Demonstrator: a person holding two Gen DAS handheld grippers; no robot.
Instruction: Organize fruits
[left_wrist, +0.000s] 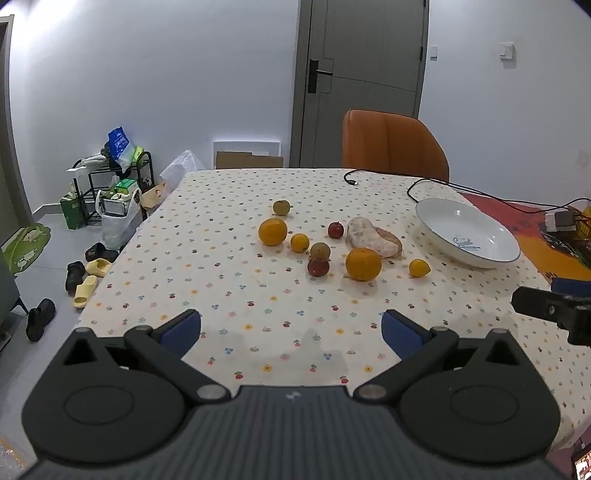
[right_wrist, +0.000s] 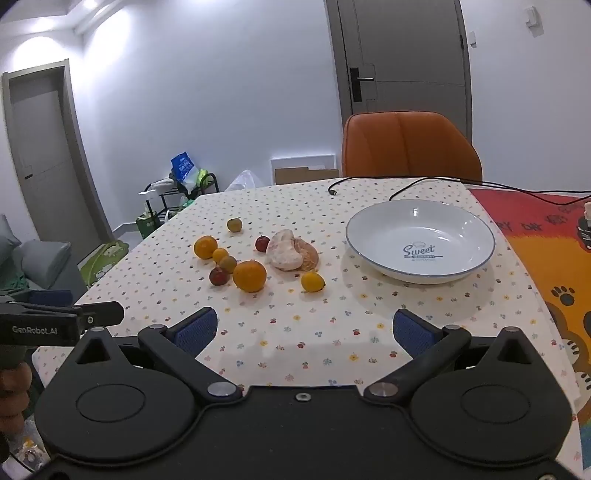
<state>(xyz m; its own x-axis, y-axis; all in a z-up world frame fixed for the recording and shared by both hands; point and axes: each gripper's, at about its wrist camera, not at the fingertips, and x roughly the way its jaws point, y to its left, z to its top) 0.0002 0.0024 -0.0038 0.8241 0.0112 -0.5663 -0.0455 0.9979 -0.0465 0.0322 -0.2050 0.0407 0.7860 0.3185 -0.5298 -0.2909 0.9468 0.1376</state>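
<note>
The white plate (right_wrist: 476, 236) carries the word "Sweet" in dark blue script at its middle, with a small chef's-hat mark above it and a line of finer print beneath that is too small to read. The side of the left gripper (right_wrist: 62, 321), seen from the right wrist view, bears "GenRobot.AI" in pale letters. The red mat (right_wrist: 535, 221) shows partial letters, not legible as words.

Glossy ceramic plate (right_wrist: 476, 258), matt printed tablecloth (right_wrist: 303, 325)

Bare tablecloth (right_wrist: 303, 332) before fruit cluster (right_wrist: 255, 258); plate (right_wrist: 369, 221) unobstructed.
</note>
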